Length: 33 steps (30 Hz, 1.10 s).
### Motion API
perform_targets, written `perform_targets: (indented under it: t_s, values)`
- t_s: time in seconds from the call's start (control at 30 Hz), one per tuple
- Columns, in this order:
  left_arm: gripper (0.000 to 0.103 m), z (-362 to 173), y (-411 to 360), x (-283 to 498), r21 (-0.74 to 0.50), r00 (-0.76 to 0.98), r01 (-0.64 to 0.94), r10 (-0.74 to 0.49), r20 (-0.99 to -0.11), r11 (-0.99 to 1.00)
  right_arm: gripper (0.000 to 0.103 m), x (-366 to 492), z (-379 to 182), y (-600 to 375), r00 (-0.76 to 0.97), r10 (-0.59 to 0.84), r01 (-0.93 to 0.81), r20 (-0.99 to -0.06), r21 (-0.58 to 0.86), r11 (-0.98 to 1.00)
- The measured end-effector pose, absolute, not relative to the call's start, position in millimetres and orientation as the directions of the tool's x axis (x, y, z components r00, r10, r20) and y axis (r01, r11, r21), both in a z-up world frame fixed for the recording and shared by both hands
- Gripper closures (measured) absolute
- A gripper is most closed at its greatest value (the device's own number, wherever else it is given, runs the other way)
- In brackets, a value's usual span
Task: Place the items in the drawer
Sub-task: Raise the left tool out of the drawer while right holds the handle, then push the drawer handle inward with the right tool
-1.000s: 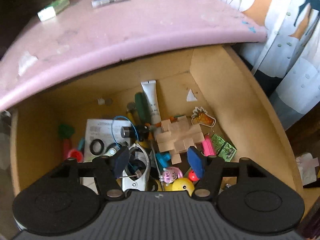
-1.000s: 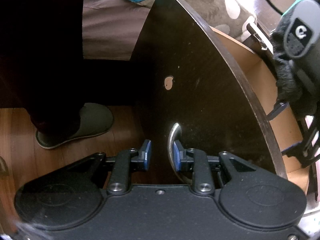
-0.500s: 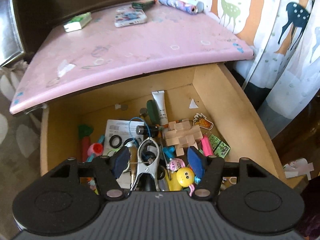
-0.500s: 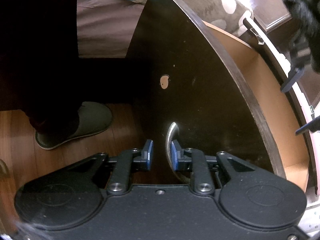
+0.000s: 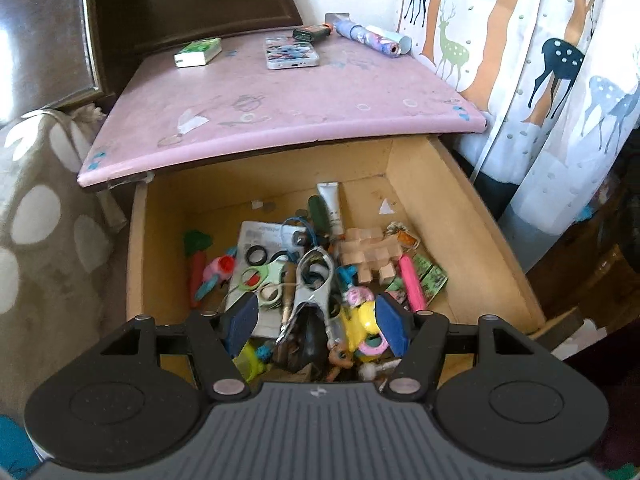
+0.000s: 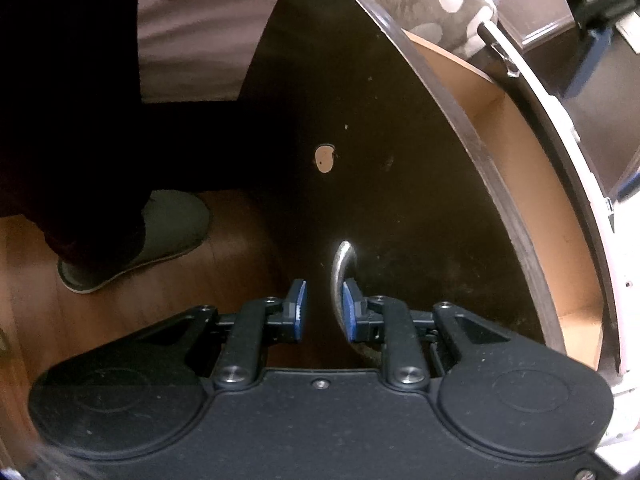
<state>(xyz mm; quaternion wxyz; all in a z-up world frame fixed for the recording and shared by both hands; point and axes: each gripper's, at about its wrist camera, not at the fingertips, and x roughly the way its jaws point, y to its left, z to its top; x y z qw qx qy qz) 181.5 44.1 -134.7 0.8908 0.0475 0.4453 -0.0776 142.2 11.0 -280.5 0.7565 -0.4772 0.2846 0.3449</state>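
The wooden drawer point(image 5: 448, 184) stands pulled out under the pink tabletop point(image 5: 280, 100) and is full of small items: a metal clamp point(image 5: 316, 280), wooden blocks point(image 5: 370, 254), a white tube point(image 5: 332, 208), a yellow toy point(image 5: 360, 320). My left gripper point(image 5: 318, 320) is open and empty above the drawer's front. On the tabletop lie a green box point(image 5: 198, 52), a phone case point(image 5: 292, 53), a dark lighter point(image 5: 312, 33) and a patterned tube point(image 5: 368, 39). My right gripper point(image 6: 322, 312) is open at the dark drawer front point(image 6: 380, 140), its right pad beside the metal handle point(image 6: 342, 268).
A deer-print curtain point(image 5: 540, 60) hangs right of the drawer. A dark headboard point(image 5: 180, 0) and a spotted blanket point(image 5: 48, 208) are at the left. In the right wrist view a slippered foot point(image 6: 136, 240) stands on the wooden floor.
My left gripper has pulled back and up from the drawer, so more of the tabletop and its items shows. The right gripper stays at the handle.
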Motion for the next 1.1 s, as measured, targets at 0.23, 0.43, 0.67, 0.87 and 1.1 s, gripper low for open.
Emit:
perform_targets:
  t_s: [0.23,0.43,0.67,0.87,1.1]
  values:
    - [0.039,-132.2,57.6,170.2,0.058,0.615,0.141,-0.041,-0.788,0.988,0.082,139.8,-282.9,18.1,0.620,0.207,-0.777,-0.756,-0.556,0.294]
    - [0.039,-131.4,69.2,169.4,0.062,0.627,0.097,-0.013,-0.779,0.993,0.080,139.2,-284.3,19.9,0.623,0.200,-0.776,-0.756,-0.564,0.284]
    - [0.039,-131.0,82.5,166.3,-0.007,0.652,0.020,-0.018,-0.758,1.000,0.079,141.3,-283.3,21.1,0.616,0.188,-0.778,-0.765,-0.553,0.298]
    - [0.039,-134.2,90.7,156.2,-0.049,0.669,-0.002,-0.035,-0.742,0.999,0.079,137.0,-286.8,23.4,0.634,0.175,-0.764,-0.753,-0.575,0.294]
    - [0.039,-137.3,102.8,145.4,-0.123,0.685,-0.012,-0.082,-0.724,0.992,0.079,133.4,-290.3,27.0,0.652,0.153,-0.749,-0.742,-0.600,0.281]
